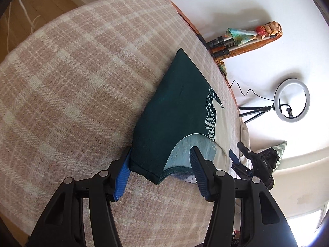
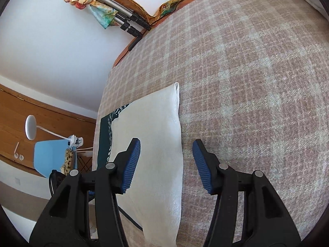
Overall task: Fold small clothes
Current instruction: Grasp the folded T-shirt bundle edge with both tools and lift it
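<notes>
Folded small garment, dark green with a cream half, lying on the checked blanket of the bed, toward 3 o'clock near the bed's edge in the left wrist view. Left hand-held gripper released, jaws spread to either side of the garment's near corner at 6 o'clock, pads not pressing. Right hand-held gripper released too, straddling the cream edge, nothing pinched. Likely risks: a pad catching the loose corner on withdrawal and flipping the fold open; a nudge sliding the piece toward the bed's edge. Only readable writing: "DAS" on the black device at 4 o'clock; print on the garment carrying no legible words
</notes>
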The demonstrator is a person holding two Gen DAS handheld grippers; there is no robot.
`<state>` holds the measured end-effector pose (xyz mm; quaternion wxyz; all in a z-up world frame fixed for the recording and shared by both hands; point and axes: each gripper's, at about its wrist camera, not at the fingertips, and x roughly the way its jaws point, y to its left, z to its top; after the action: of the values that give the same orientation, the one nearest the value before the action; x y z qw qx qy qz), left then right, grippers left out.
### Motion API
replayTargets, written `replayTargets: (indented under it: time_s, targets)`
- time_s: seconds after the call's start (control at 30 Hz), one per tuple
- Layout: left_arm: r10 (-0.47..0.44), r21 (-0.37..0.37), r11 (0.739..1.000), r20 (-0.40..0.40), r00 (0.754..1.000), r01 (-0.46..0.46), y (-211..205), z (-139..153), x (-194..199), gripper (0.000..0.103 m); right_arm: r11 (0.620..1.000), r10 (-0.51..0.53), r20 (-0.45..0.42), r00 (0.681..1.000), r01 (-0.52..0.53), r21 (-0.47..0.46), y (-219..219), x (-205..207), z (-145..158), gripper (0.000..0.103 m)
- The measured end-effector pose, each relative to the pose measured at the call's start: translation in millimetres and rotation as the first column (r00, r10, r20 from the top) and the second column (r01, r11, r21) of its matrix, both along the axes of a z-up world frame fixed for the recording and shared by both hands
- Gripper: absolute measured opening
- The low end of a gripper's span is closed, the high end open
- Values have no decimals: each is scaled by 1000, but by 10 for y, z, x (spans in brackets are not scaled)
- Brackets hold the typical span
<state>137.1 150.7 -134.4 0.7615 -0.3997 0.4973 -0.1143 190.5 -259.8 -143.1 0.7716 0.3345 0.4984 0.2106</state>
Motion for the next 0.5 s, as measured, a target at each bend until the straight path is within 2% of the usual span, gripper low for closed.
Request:
replayTargets:
  time_s: [0.13,0.23,0.3,0.37,0.4,0.43,0.47,0.5]
  targets:
    - [11,-3,1000,9,1000,-11,-36,-27,49,52,999,-4,13,1000,4,47,4,118,-50,56]
    - [-8,27,1000,23,1000,8,-123,-15,104,52,996,-2,8,1000,2,90,20,200,-79,55]
    - [-18,53,998,30,999,17,-189,-5,139,48,995,6,9,1000,-7,95,56,263,-76,54]
    - [-35,71,997,27,999,33,-251,-21,166,31,996,20,9,1000,-21,88,117,305,-74,49]
    - [-44,82,996,22,999,42,-286,-26,181,26,996,29,3,1000,-29,89,148,327,-92,48]
    - [-50,100,994,21,999,48,-315,-23,189,19,995,33,-2,999,-33,91,170,329,-107,41]
    - [-54,124,991,26,998,50,-347,-7,192,12,995,40,-10,999,-39,90,211,339,-122,30]
    - [-58,147,988,36,998,52,-370,19,190,11,996,45,-16,999,-43,77,245,342,-133,23]
